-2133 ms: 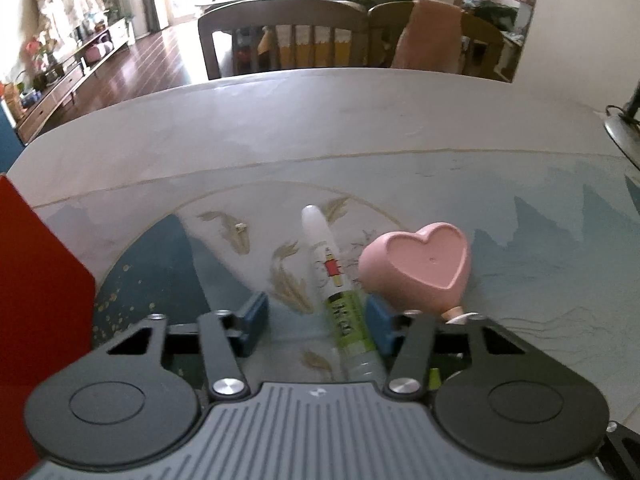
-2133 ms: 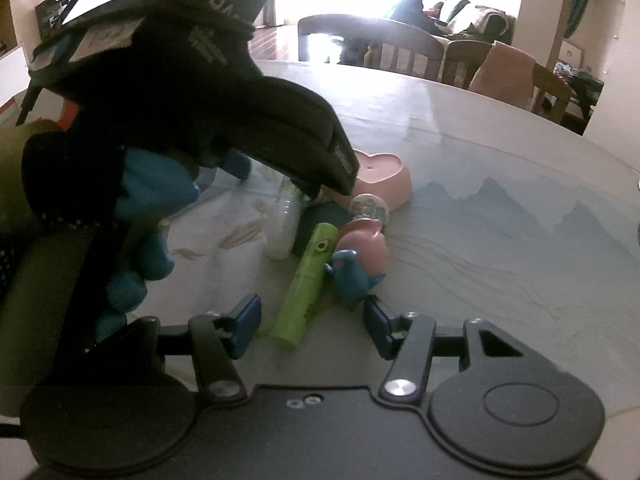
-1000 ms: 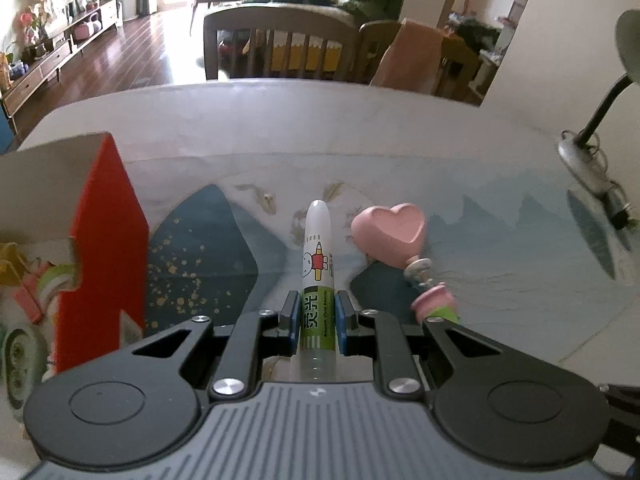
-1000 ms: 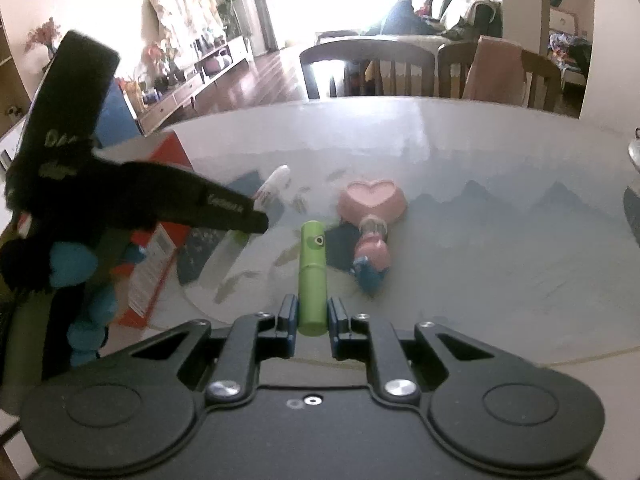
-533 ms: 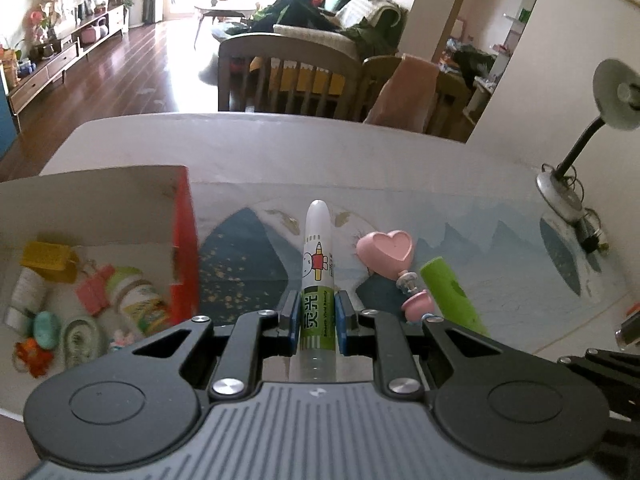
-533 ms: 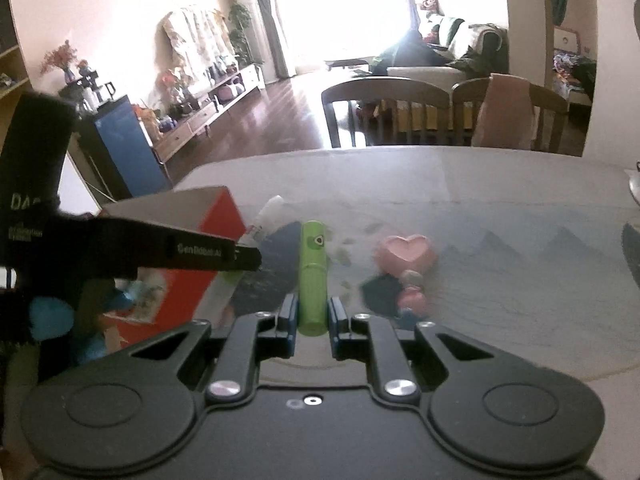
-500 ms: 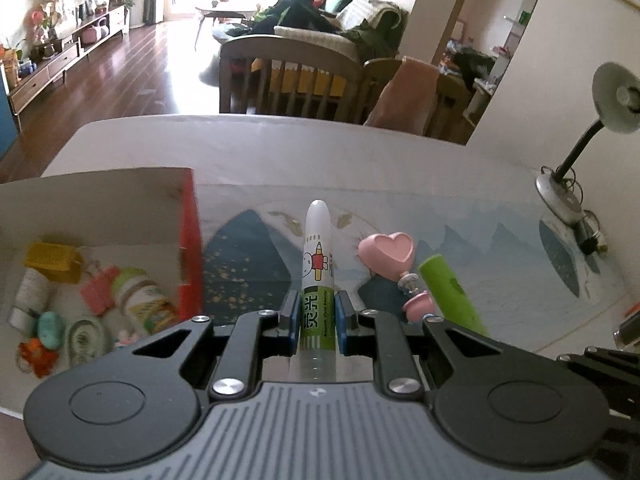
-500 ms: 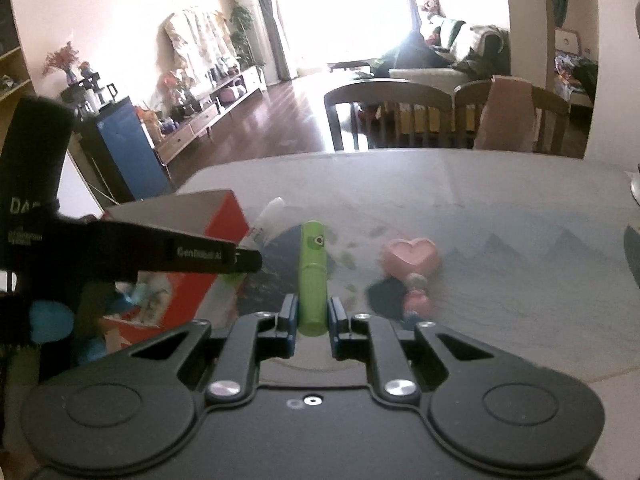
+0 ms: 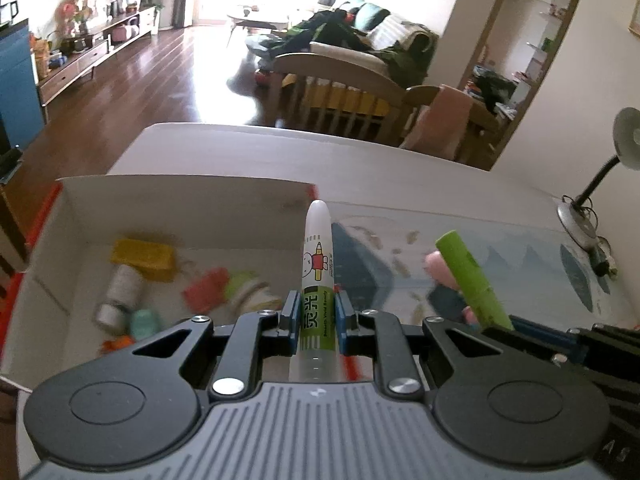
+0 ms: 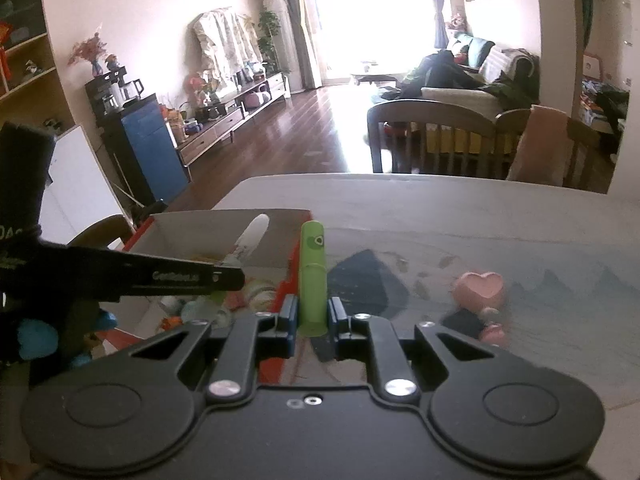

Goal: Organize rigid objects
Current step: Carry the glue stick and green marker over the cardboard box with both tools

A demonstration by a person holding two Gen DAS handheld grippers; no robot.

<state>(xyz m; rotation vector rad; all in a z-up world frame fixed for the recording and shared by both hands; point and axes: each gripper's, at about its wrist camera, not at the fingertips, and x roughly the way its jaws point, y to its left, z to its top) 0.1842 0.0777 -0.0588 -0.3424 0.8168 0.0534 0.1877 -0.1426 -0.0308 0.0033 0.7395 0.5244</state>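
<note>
My left gripper [image 9: 317, 314] is shut on a white and green marker [image 9: 318, 264] and holds it above the right edge of an open red cardboard box [image 9: 188, 204] with several small items inside. My right gripper [image 10: 313, 315] is shut on a green tube [image 10: 313, 276] with a dark eye mark, held just right of the box [image 10: 224, 224]. The tube also shows in the left wrist view [image 9: 472, 284]. The marker tip shows in the right wrist view [image 10: 251, 238]. A pink heart-shaped dish [image 10: 480, 288] lies on the table to the right.
A small pink toy [image 10: 491, 330] lies by the heart dish on the blue patterned mat [image 10: 560, 320]. A desk lamp [image 9: 592, 208] stands at the table's far right. Wooden chairs [image 10: 436, 136] stand behind the table.
Both grippers closed on the marker and the tube, lifted them off the table and moved left. The box now lies under and ahead of the left gripper.
</note>
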